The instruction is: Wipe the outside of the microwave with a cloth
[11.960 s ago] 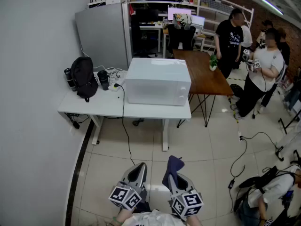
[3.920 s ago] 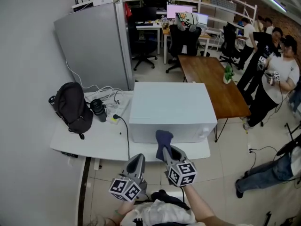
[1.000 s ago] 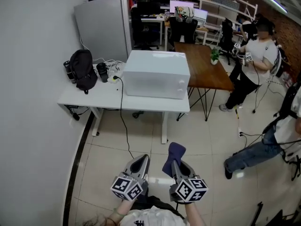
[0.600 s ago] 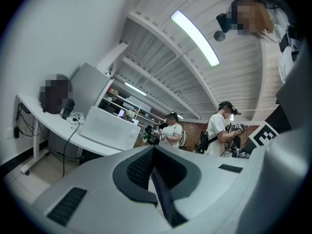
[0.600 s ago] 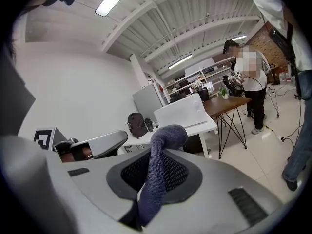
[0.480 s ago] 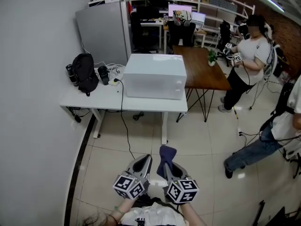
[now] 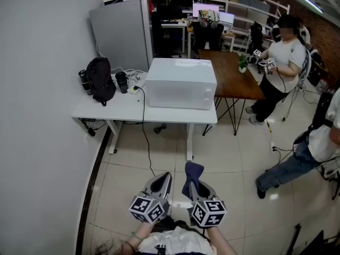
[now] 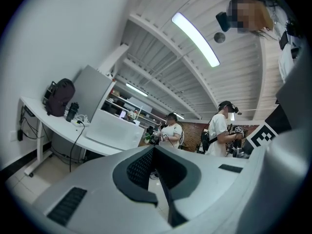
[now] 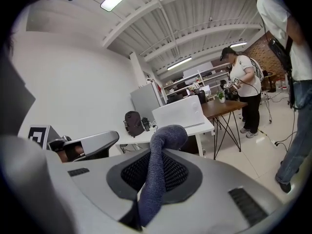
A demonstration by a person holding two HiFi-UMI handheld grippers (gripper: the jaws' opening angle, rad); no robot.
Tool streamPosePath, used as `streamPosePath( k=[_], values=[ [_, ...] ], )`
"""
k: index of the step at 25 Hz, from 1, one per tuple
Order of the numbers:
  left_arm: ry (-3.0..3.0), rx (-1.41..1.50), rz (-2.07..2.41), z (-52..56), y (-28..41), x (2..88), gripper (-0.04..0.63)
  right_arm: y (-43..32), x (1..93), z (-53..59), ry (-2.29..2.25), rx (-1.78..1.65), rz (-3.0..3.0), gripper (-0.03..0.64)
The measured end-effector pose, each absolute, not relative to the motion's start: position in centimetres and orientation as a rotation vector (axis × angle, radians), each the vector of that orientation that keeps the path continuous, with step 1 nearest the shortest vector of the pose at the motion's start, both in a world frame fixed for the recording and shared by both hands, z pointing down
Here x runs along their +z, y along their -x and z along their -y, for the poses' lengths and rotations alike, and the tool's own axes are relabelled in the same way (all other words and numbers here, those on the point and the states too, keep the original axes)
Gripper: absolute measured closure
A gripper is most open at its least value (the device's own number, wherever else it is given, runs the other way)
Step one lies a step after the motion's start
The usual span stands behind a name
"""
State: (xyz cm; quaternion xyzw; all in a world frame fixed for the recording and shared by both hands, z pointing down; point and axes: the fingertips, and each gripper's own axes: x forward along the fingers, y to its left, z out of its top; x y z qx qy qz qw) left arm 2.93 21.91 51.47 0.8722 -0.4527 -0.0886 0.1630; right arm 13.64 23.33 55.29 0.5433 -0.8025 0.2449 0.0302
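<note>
We note on the table (image 7: 95, 110): backpack (image 7: 100, 79) at its left end, cable (image 7: 143, 110) hanging over its front edge. Microwave (image 7: 180, 83): white, boxy, at the table's right end, well apart from both grippers across the floor (image 7: 234, 158). Cloth (image 7: 193, 170): dark blue, clamped upright in our right gripper (image 7: 195, 185). Left gripper (image 7: 161, 178): jaws together, empty.

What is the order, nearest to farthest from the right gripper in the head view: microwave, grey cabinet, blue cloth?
1. Blue cloth, clamped in the tongs of the right gripper.
2. Microwave, ahead on the white table.
3. Grey cabinet, behind the table, left.
</note>
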Motion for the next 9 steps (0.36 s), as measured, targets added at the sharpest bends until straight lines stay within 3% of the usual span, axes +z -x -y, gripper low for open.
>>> streamPosePath(
  k=[9],
  values=[
    [-2.496, -0.258, 1.279, -21.63, -2.33, 51.44, 0.609, -12.7, 55.32, -23.29, -1.674, 0.744, 2.463, 0.549]
  ],
)
